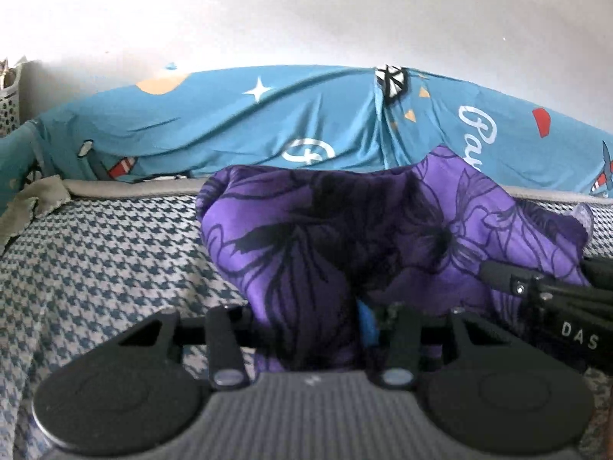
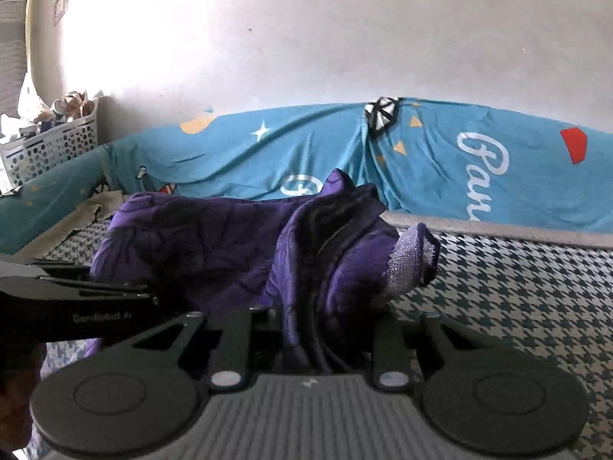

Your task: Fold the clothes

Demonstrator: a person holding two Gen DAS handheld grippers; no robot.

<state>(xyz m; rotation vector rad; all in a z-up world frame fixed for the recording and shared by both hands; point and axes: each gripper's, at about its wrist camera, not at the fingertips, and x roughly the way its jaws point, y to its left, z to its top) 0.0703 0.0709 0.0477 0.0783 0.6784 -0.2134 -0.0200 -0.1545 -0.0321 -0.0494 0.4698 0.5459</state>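
Both grippers worked close together over the bed (image 1: 95, 268), which wore a blue-and-white houndstooth cover.

Left gripper (image 1: 329, 329): pressed together on a fold of the purple garment (image 1: 325, 237). Cloth ran down between its fingers and hid the tips; a blue pad (image 1: 368, 324) showed beside the fold. The garment bulged up in front of it, purple with dark flower outlines, lifted off the cover there.

Right gripper (image 2: 318, 329): also pinching the garment (image 2: 214, 245), a bunched, darker ridge of it rising from between the fingers. A paler, mesh-like lilac patch (image 2: 412, 264) stuck out on the right side of the bunch.

From the left wrist view, the right gripper's body (image 1: 544, 291) came in from the right edge, against the cloth. From the right wrist view, the left gripper (image 2: 76, 299) came in from the left, likewise at the cloth.

Behind the bed: a blue printed sheet (image 1: 268, 122) with stars and white lettering, draped along the wall (image 1: 306, 11). A white perforated basket (image 2: 49, 145) stood in the left corner, stuffed with crumpled things. A greyish rag (image 1: 34, 199) lay at the bed's far left edge.
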